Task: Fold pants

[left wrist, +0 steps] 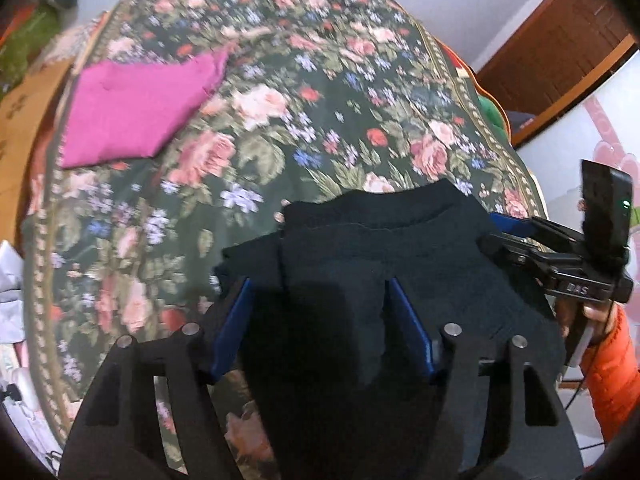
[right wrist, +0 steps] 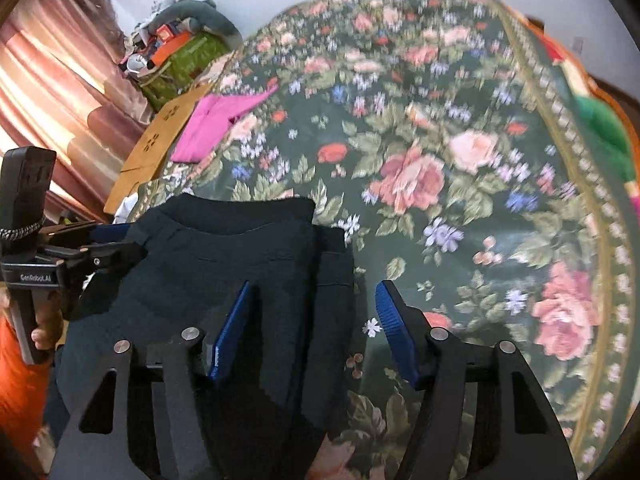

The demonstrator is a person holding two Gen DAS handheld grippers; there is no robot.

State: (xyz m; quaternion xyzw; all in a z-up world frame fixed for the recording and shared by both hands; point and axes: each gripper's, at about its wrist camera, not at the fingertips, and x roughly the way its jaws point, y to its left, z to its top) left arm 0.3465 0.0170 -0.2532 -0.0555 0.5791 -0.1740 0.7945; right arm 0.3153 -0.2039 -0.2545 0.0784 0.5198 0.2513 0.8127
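Dark pants [left wrist: 380, 256] lie at the near edge of a bed covered by a floral bedspread [left wrist: 320, 100], waistband end toward the middle of the bed, the rest running down under both tools.

The left tongs [left wrist: 320, 320] point steeply down over the pants. Their blue pads [left wrist: 408, 328] stand apart with a bunched ridge of dark cloth between them. The left pad sits at the garment's left edge, and I cannot tell whether either pad actually presses on the fabric.

The right tongs [right wrist: 312, 324] straddle the right edge of the pants [right wrist: 224, 264]: the left blue pad [right wrist: 230, 332] rests on the dark cloth, while the right pad hangs over bare bedspread [right wrist: 460, 140], clear of the pants. The jaws are parted, with a fold of the garment's edge between them but not pinched.

Each tool shows in the other's camera, held at the far side of the waistband by a hand [left wrist: 596, 316] with an orange sleeve [left wrist: 612, 372].

A folded magenta garment [left wrist: 136, 108] lies well apart, at the far left of the bed. Past it are cardboard [right wrist: 160, 140], a pile of clutter [right wrist: 176, 52] and a pink curtain [right wrist: 52, 80].
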